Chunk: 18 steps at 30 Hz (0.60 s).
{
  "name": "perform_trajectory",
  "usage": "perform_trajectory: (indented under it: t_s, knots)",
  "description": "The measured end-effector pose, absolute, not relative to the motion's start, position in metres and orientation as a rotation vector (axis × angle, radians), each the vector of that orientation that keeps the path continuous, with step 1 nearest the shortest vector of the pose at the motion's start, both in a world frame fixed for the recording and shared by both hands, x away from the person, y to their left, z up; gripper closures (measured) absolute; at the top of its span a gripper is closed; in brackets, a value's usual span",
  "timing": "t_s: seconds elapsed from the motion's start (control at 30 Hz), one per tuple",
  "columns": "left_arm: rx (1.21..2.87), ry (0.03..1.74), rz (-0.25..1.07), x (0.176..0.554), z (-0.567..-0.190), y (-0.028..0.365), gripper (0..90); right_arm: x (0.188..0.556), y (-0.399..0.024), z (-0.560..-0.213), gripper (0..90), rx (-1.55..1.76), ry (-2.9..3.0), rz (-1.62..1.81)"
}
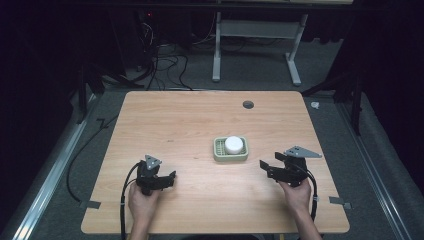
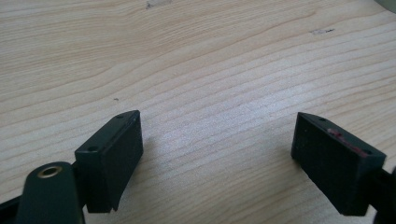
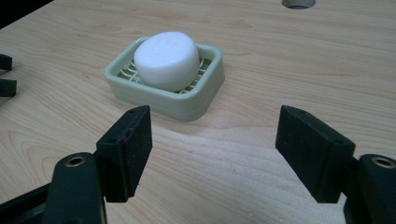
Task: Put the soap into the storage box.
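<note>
White soap bar [image 3: 166, 58] resting in pale green soap dish [image 3: 198, 100], mid-bench, slightly right of centre. Right hand-held gripper [image 3: 215, 151] near right of the dish, jaws spread apart over bare bench [image 1: 190, 120], gripping nothing. Left hand-held gripper [image 2: 217, 161] near left, well apart from the dish, jaws likewise wide and empty.

Light wooden rectangular surface [image 1: 190, 120] with visible grain, round dark grommet hole [image 1: 248, 104] near far edge, pale green ridged plastic soap dish [image 1: 219, 154] lying right of centre, white round soap bar [image 1: 233, 144] resting in the dish
</note>
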<state>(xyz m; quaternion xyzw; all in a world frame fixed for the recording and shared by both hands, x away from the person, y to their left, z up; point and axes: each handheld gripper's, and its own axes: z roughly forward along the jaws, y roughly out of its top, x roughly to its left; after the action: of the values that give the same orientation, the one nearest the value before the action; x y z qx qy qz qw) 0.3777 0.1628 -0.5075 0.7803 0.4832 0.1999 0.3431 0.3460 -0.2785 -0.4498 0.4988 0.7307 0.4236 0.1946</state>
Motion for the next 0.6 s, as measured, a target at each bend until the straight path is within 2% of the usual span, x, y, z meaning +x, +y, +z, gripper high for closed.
perform_trajectory:
  t_s: [0.6]
  knots:
    - [2.029,1.256,0.519,0.378,-0.507,0.163,17.1,0.342,-0.273,-0.464,28.3,1.423,2.083,1.157]
